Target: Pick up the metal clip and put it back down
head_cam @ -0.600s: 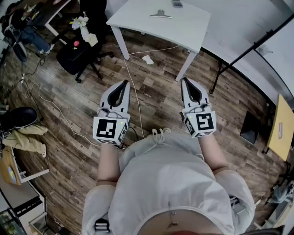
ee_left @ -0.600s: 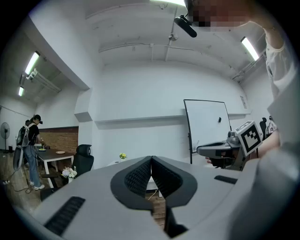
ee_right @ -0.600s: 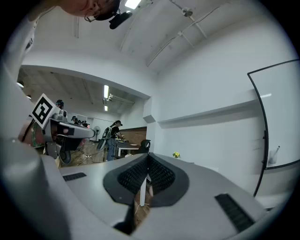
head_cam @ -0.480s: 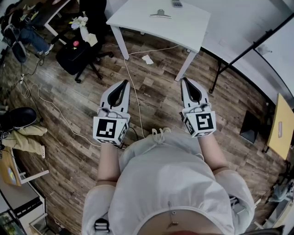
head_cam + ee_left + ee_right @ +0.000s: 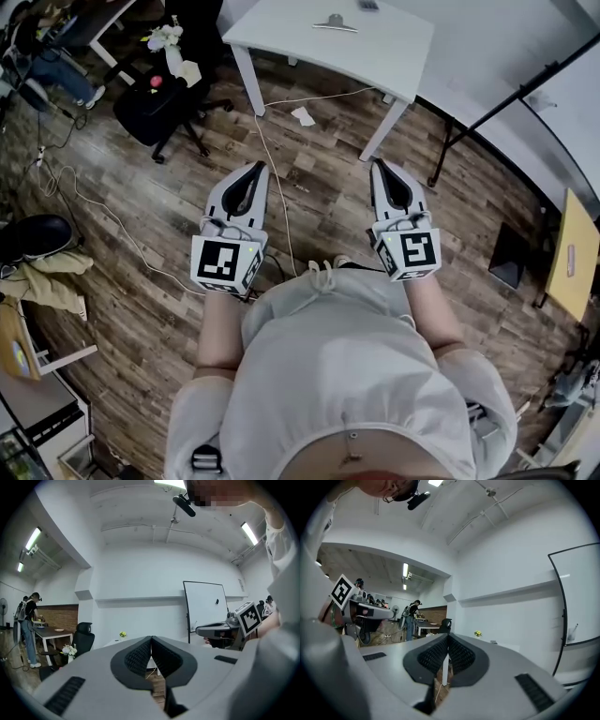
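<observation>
**A:** Where's the metal clip (image 5: 335,23)?

**B:** Lying flat on the white tabletop (image 5: 384,52), near its far edge at the top of the head view. Nothing is touching it. A small dark object sits just beyond it, cut off by the picture's edge, so I can't tell what it is.

**A:** And the grippers?

**B:** Both are held level out in front of the person, side by side over the wooden floor (image 5: 319,202), well short of the tabletop. The left gripper (image 5: 259,167) points towards the table leg (image 5: 243,89) on that side. The right gripper (image 5: 378,163) points towards the other front leg.

**A:** How are the jaws?

**B:** Closed on both, with nothing between them. In the left gripper view the ribbed black pads (image 5: 138,658) meet at the tip. In the right gripper view the pads (image 5: 433,656) meet the same way, with only a thin gap lower down showing floor.

**A:** Anything else around?

**B:** A pale cable (image 5: 274,178) runs across the floor between the grippers towards the table. A scrap of paper (image 5: 303,116) lies under the table's front edge. A black office chair (image 5: 155,103) stands off to the left, with a small bunch of flowers (image 5: 164,37) beside it.
</observation>
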